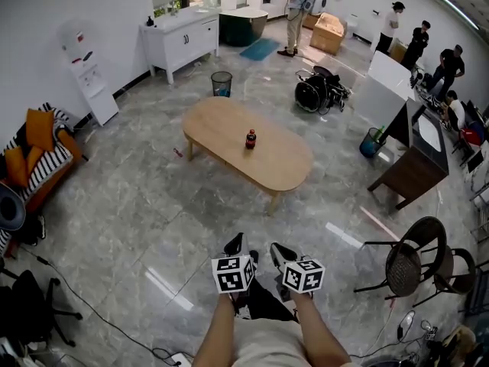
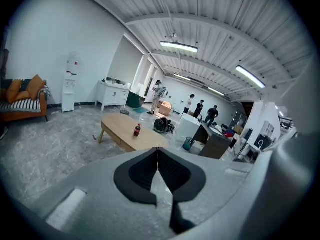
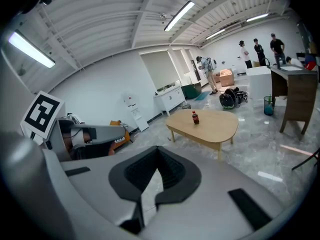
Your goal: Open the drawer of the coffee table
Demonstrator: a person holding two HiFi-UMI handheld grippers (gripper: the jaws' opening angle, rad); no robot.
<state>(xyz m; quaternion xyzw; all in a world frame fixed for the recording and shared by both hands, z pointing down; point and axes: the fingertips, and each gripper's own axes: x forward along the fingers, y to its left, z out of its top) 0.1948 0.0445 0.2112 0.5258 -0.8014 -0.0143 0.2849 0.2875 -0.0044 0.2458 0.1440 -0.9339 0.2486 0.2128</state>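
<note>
Both claws are pressed together with nothing between them. The left claw [image 1: 235,245] and the right claw [image 1: 281,254] hang side by side low in the head view, over the bare marble floor [image 1: 153,228], jaws pointing forward and somewhat down toward the low wooden surface [image 1: 229,132]. That oval surface stands well apart from them, out in the middle of the room, with a dark bottle [image 1: 250,138] upright near its centre. The drawer itself does not show from above. In the left gripper view the near long side of the surface has a deep apron where a drawer front may sit (too small to be sure, and no handle can be made out).

Judging by this, the step in hand is the walk up, with the drawer untouched. To do it well, close on the long side facing the person, and get low enough that one gripper view shows the front edge plainly before committing. Only one claw is needed, and its jaws must spread before they reach the handle or lip. Pull straight out, level, along the drawer's run, and gently, since a jerk could tip the bottle.
</note>
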